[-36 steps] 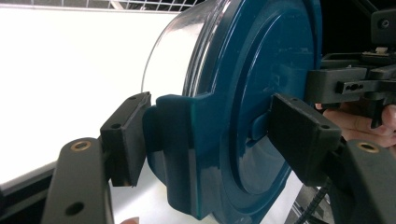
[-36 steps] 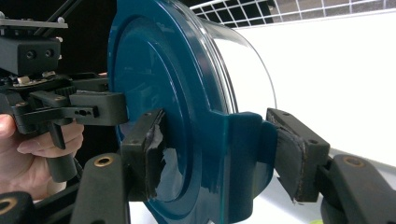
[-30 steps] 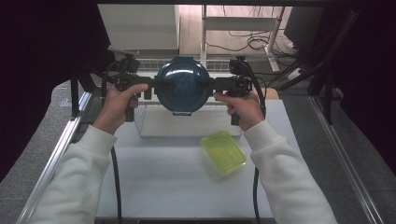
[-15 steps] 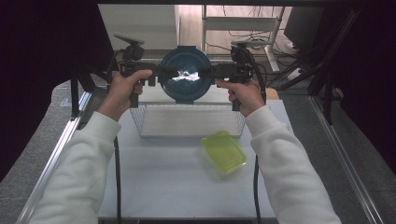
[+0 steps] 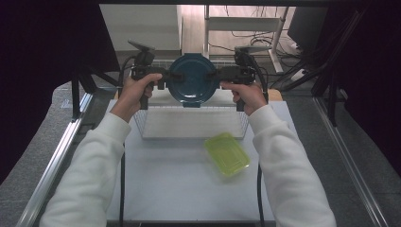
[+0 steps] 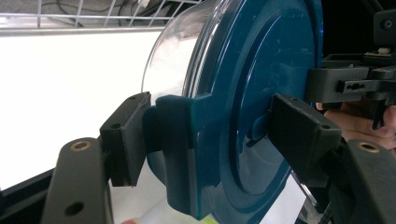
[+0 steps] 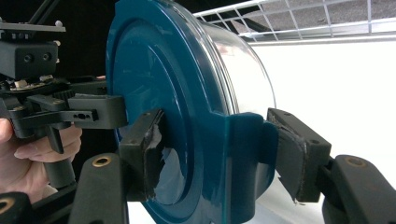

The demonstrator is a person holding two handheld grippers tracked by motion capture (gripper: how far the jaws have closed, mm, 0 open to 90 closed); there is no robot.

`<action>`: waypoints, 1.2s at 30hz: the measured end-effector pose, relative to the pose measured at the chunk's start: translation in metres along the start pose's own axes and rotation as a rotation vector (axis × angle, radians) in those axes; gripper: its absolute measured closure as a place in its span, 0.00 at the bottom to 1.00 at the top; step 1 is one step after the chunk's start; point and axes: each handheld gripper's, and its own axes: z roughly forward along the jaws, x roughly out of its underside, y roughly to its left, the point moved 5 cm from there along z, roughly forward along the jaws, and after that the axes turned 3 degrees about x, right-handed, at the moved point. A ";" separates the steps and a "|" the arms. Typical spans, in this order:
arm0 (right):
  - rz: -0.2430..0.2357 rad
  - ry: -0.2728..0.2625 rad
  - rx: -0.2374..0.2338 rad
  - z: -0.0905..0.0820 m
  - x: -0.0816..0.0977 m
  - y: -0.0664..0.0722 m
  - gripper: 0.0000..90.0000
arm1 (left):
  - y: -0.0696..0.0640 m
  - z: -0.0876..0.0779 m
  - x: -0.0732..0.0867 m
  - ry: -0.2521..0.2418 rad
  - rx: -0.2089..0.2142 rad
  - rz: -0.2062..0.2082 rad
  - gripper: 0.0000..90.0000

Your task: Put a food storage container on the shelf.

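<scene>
We cannot see inside the round container: its teal lid faces the high camera and hides the clear body behind it. Both gripper views cut off its lower edge. The wire basket's far wall is covered, and its contents are perhaps washed out by glare.

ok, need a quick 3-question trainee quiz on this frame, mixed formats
1. True or false: the round container with the teal lid rests flat on the table.
2. Which part does each gripper clamp? A) the clear bowl only B) a side latch tab of the lid C) the wire basket
3. What lies on the table nearest the person's right sleeve?

Key:
1. False; the left gripper and the right gripper hold it on edge above the basket.
2. B
3. The yellow-green lid.
</scene>
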 end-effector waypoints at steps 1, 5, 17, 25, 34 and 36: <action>0.012 -0.006 -0.009 0.002 -0.001 -0.002 0.43 | 0.001 0.000 -0.001 0.003 -0.003 0.004 0.35; 0.033 -0.010 -0.019 0.005 -0.004 -0.006 0.43 | 0.004 0.002 -0.003 -0.006 -0.003 -0.029 0.35; 0.159 0.017 -0.049 0.019 -0.010 -0.025 0.39 | 0.021 0.013 -0.008 -0.012 0.033 -0.144 0.35; 0.215 0.029 -0.068 0.028 -0.012 -0.036 0.37 | 0.032 0.019 -0.010 -0.023 0.059 -0.195 0.34; 0.226 0.022 -0.072 0.029 -0.012 -0.036 0.37 | 0.034 0.021 -0.009 -0.060 0.055 -0.205 0.34; 0.221 0.017 -0.069 0.029 -0.012 -0.037 0.37 | 0.034 0.021 -0.008 -0.079 0.043 -0.214 0.33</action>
